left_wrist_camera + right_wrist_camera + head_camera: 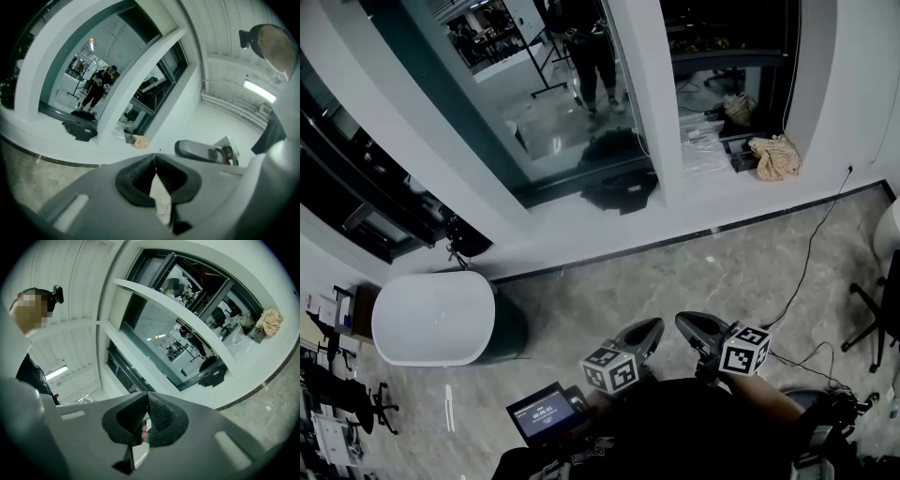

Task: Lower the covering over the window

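At the far left of your head view, a white oval-topped table (434, 317) stands on the speckled floor (694, 272), just below the pale sill (581, 223). To its right, near the bottom edge, a small lit screen (546, 411) sits beside your left gripper (649, 330), which carries its marker cube (609, 368). In the left gripper view, that gripper (156, 159) has its jaws clenched tip to tip, with nothing between them.

The window (534, 103) fills the upper part of the head view, well apart from both of your grippers. A white pillar (642, 84) splits its glass. A person (592, 47) stands on the far side of the glass, and a black bag (619, 183) lies at its foot. I cannot make out the covering itself in any view.

Just right of centre, your right gripper (689, 325) sits near the left one, their tips close but apart. Its own marker cube (744, 350) is lower right of its tips. In the right gripper view, this gripper (147, 397) is also pressed shut and empty, with the window frame curving across the picture above it.

Further right on the sill, a crumpled tan cloth (775, 157) lies against the glass. A thin black cable (811, 244) runs down across the floor from the wall. At the right edge you can see the dark legs of a chair base (872, 323).
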Available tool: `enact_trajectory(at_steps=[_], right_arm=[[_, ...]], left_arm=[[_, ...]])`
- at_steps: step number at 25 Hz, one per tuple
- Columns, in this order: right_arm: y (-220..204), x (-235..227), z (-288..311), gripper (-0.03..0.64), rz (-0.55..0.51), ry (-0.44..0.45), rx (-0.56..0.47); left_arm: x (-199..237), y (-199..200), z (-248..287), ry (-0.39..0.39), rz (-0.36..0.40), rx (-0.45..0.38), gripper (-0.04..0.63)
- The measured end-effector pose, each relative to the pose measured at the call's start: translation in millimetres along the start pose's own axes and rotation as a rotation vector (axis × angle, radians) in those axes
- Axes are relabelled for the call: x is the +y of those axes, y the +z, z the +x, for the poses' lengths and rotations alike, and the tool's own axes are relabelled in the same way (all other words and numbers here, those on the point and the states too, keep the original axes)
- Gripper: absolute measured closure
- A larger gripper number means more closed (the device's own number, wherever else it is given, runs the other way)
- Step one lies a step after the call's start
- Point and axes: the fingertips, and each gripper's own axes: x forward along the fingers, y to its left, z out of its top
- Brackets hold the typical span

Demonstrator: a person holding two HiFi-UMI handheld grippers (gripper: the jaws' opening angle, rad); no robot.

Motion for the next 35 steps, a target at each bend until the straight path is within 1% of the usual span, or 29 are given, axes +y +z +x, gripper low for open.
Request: enact_trajectory(at_steps=[4, 8, 10, 12, 14, 16, 18, 20, 23, 27, 31, 35], right_arm=[[21.9, -26.0, 17.9, 0.610, 0.000, -0.029, -0.030], [56.3, -69.3, 52.9, 0.611, -0.018, -0.089, -0.086], [80.2, -92.9, 77.4, 0.610, -0.033, -0.132, -0.126], [104.6, -113.3, 105.6, 0.610, -0.027, -0.180, -0.169], [130.0, -124.3, 136.7, 0.610, -0.035, -0.218, -0.200], [153.4, -131.8, 166.3, 0.609, -0.064, -0.245, -0.217], [169.0, -143.6, 194.8, 0.609, -0.061, -0.269, -0.232], [173.8, -154.6, 219.6, 0.608, -0.038, -0.293, -0.239], [179.4, -170.0, 237.6, 0.606, -0.023, -0.335, -0.233], [191.4, -190.7, 251.2, 0.606, 0.011, -0.379, -0.244], [204.8, -199.9, 266.4, 0.606, -0.007, -0.381, -0.227], [211.7, -220.3, 269.2, 0.606, 0.027, -0.374, -0.228]], left_arm=[[24.5, 20.4, 26.8, -0.023, 0.006, 0.012, 0.593], [73.5, 59.4, 69.4, -0.072, 0.027, 0.015, 0.593], [103.5, 87.4, 94.4, -0.105, 0.041, 0.016, 0.594], [135.7, 119.4, 114.6, -0.129, 0.042, 0.021, 0.592], [163.7, 160.0, 128.3, -0.160, 0.047, 0.019, 0.594], [184.9, 203.0, 140.7, -0.204, 0.073, 0.000, 0.592], [209.5, 238.1, 154.9, -0.227, 0.097, -0.022, 0.592], [235.8, 262.0, 167.0, -0.229, 0.100, -0.032, 0.593], [261.0, 280.3, 182.0, -0.237, 0.083, -0.034, 0.592], [282.0, 284.0, 199.2, -0.249, 0.056, -0.006, 0.592], [285.2, 300.9, 218.9, -0.284, 0.062, -0.021, 0.592], [293.3, 320.1, 240.9, -0.273, 0.089, -0.054, 0.592]])
